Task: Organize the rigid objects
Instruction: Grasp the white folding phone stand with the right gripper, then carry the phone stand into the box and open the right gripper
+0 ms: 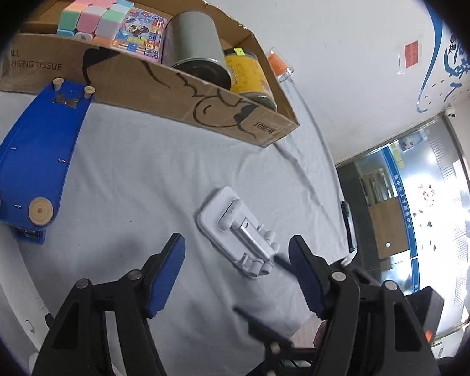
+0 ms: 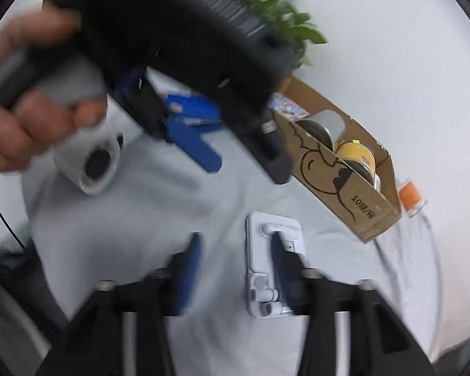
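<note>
A white folding phone stand [image 1: 239,232] lies flat on the grey cloth, just ahead of and between my left gripper's [image 1: 236,271] open blue pads. In the right wrist view the stand [image 2: 274,263] lies under my right gripper's [image 2: 236,274] right finger; that gripper is open and empty. A cardboard box [image 1: 159,94] at the back holds a pastel cube [image 1: 92,20], a picture puzzle cube [image 1: 141,33], a grey tin [image 1: 197,47] and a yellow jar [image 1: 249,75]. A blue board with wooden pegs [image 1: 34,156] leans against the box.
A small glass with an orange label [image 1: 279,64] stands behind the box's right end. The table edge runs along the right. In the right wrist view the left hand and its gripper body [image 2: 172,56] fill the upper left. A plant [image 2: 282,18] stands behind.
</note>
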